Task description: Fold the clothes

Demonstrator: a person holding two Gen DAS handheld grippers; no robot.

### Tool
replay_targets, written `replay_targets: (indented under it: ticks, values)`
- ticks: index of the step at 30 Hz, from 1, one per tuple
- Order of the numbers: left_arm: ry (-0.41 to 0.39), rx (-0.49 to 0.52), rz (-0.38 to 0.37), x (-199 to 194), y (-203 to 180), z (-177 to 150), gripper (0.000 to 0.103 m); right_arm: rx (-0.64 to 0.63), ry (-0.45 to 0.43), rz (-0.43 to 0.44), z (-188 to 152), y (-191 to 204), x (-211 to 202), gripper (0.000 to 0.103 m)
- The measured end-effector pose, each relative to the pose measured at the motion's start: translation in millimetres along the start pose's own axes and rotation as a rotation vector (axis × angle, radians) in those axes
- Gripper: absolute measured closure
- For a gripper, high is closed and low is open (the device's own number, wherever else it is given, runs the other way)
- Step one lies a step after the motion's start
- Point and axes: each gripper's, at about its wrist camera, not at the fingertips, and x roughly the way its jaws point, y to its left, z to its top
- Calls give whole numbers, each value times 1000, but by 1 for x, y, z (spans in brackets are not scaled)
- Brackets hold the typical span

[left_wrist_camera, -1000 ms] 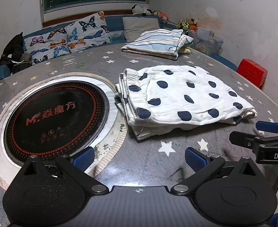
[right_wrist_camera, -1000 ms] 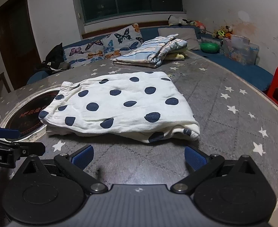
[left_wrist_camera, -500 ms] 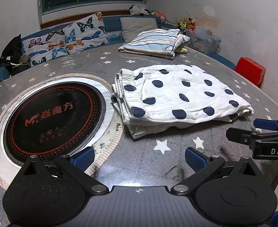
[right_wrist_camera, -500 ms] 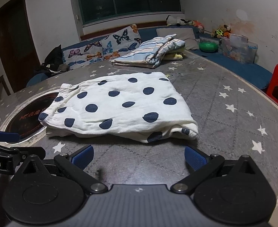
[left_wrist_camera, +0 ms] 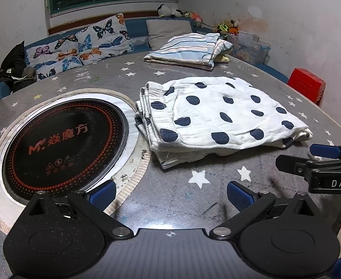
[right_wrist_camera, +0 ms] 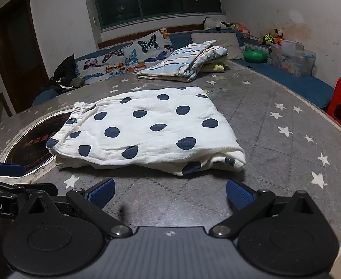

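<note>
Both tongs backed off toward the near table edge over the last second; the polka-dot shorts sit a bit further up the left view than before, otherwise unchanged in shape; reads as the fold on this piece being finished and hands clearing out.

Left gripper spread wide, nothing between the pads; right gripper same, wide apart and empty.

Shorts lie folded flat on the starred table, waistband just beside the round cooktop, apart from both tongs; striped folded pile well behind, near the far edge.

Left view only: cooktop face in full, stacked waistband layers, right tong from the side at its right edge. Right view only: the folded corner with a dotted layer peeking out underneath, door, green bowl.
</note>
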Motion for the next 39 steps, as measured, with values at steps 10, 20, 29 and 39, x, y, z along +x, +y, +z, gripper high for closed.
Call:
replay_targets:
  ticks: [10, 20, 29, 39]
  values:
    - [6, 2, 2, 3, 2, 1, 0, 5, 9, -2, 0, -1, 4, 0]
    - [11, 11, -2, 7, 3, 5, 0, 7, 18, -8, 2, -1, 9, 0]
    - [14, 11, 0, 11, 4, 8, 0, 3, 21, -6, 5, 0, 12, 0]
    - [6, 5, -5, 14, 7, 13, 0, -3, 23, -17, 6, 2, 15, 0]
